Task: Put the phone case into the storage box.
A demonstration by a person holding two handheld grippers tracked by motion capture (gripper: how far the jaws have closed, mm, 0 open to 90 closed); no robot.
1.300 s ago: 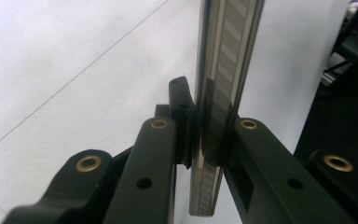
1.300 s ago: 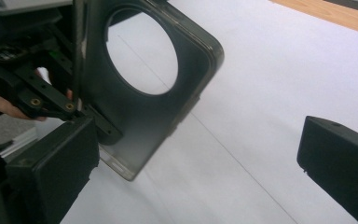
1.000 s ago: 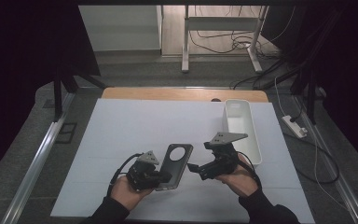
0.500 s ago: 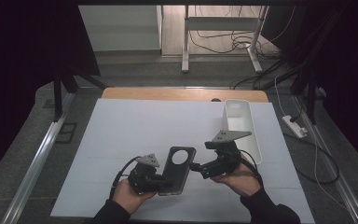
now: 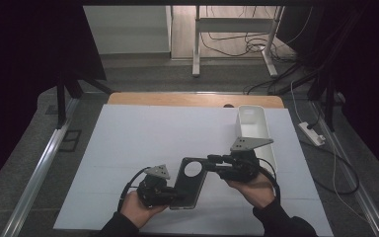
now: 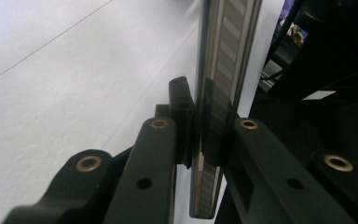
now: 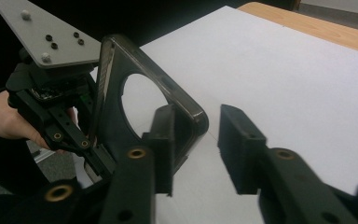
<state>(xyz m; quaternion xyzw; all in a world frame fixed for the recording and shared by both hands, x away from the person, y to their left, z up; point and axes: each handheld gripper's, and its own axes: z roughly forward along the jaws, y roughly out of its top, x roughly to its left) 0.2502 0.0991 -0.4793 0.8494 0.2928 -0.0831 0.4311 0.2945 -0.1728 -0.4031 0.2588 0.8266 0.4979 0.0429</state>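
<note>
Since a second ago the right tongs (image 7: 193, 149) have been closing around the top corner of the phone case (image 5: 190, 180) — pads not yet pressing. Left tongs (image 6: 205, 140) pinch its lower edge above the table (image 5: 128, 143) (light, thin, bendy, slick — grip the rim).

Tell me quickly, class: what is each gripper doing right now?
Left gripper: shut on the dark phone case.
Right gripper: jaws just closing around the case's top corner, a gap still visible at one pad; not yet gripping.
</note>
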